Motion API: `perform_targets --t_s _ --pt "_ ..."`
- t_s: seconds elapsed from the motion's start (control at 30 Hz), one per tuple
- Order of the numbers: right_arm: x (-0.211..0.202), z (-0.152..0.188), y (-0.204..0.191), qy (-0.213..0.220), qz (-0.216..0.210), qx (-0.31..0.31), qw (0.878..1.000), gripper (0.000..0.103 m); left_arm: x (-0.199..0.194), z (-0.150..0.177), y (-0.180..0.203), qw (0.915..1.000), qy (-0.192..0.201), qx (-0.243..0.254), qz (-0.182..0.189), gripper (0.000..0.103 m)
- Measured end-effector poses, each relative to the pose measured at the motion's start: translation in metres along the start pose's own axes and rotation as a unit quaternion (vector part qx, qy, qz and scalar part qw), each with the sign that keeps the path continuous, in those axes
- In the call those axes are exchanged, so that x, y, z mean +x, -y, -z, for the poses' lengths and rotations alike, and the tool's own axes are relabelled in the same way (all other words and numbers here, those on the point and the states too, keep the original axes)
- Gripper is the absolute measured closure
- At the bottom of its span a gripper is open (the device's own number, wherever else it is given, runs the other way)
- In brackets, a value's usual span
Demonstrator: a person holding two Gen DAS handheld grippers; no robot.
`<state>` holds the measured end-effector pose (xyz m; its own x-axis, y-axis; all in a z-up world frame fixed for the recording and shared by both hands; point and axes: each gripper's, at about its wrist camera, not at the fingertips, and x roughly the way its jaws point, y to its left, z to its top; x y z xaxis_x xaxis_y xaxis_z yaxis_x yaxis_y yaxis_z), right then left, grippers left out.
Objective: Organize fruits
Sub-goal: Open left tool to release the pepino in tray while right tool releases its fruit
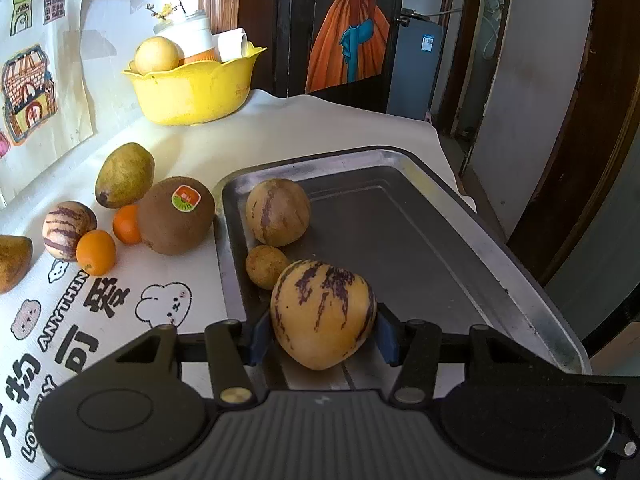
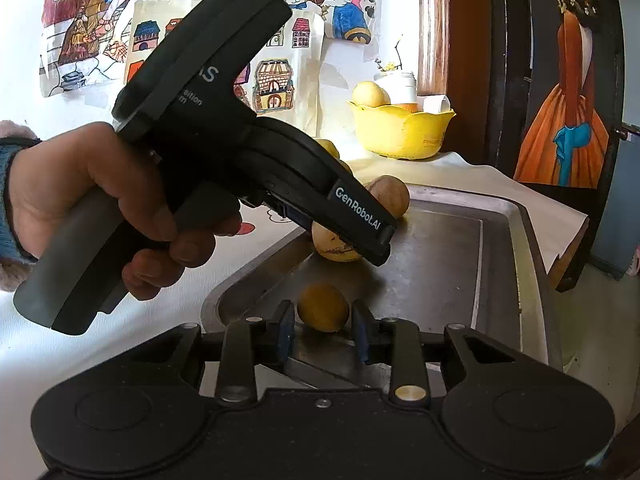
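Note:
My left gripper (image 1: 322,334) is shut on a yellow, purple-striped melon (image 1: 322,314) just over the near end of the steel tray (image 1: 420,240). Its blue pads (image 1: 258,336) press the melon's sides. A second striped melon (image 1: 277,212) and a small brownish round fruit (image 1: 266,266) lie in the tray beyond it. In the right wrist view, a small yellow round fruit (image 2: 323,307) rests on the tray (image 2: 440,260) between the fingers of my right gripper (image 2: 324,330). That gripper is open, with thin gaps beside the fruit. A hand (image 2: 100,200) holds the left gripper above.
On the printed cloth left of the tray lie a kiwi (image 1: 176,216), a green pear (image 1: 124,174), two small oranges (image 1: 96,252), a striped melon (image 1: 68,230) and another pear (image 1: 12,262). A yellow bowl (image 1: 192,88) with fruit stands at the back. The table edge runs right of the tray.

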<state>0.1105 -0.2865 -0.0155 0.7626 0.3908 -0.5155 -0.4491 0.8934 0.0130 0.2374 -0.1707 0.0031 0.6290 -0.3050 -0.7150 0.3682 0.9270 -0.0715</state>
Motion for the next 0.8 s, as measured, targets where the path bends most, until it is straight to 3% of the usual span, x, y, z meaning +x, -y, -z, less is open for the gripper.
perform_targets --t_s 0.2,0.53,0.63,0.8 --pt "-0.005 0.001 0.001 0.008 0.002 0.006 1.0 0.062 -0.002 0.001 -0.004 0.9999 0.001 -0.013 0.007 0.045" --pt "-0.02 0.004 -0.001 0.018 0.006 0.01 1.0 0.046 -0.016 0.001 -0.001 0.9997 0.015 -0.017 0.003 0.027" --pt "-0.025 0.004 -0.003 0.019 0.009 0.011 1.0 0.039 -0.024 0.003 -0.005 0.9994 0.022 -0.028 0.005 0.02" --pt "-0.036 0.004 -0.005 0.027 0.016 0.02 0.999 0.016 -0.041 0.008 -0.014 0.9985 0.03 -0.046 0.001 0.011"
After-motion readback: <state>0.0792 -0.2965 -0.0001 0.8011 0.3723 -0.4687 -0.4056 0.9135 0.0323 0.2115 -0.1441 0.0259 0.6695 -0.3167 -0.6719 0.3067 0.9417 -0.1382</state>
